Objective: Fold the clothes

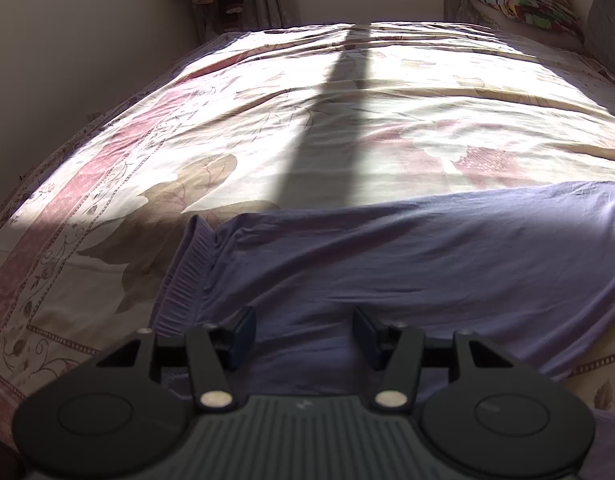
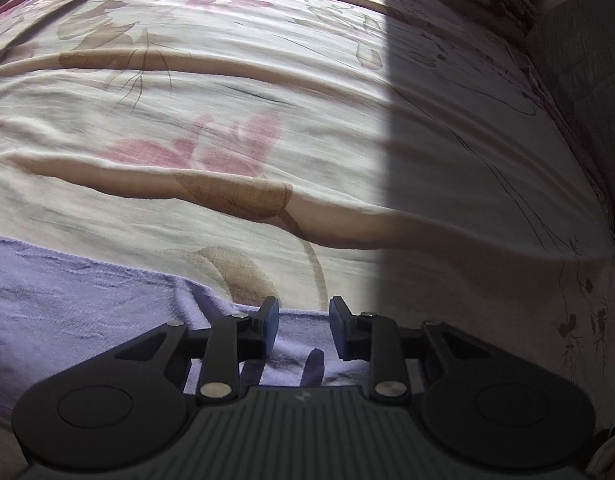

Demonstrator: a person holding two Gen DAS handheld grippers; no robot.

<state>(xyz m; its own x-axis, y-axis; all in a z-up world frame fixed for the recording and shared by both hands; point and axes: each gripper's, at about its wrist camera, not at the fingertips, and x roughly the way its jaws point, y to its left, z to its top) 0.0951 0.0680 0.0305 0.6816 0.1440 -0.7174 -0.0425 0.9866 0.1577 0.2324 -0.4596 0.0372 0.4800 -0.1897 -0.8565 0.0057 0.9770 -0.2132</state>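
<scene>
Hovering over the lavender garment (image 1: pixel 387 256), both claws gape, gripping nothing.

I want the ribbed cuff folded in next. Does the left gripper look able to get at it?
Probably yes. The ribbed cuff lies flat on the bedsheet, just left of the open left gripper, and nothing covers it.
</scene>
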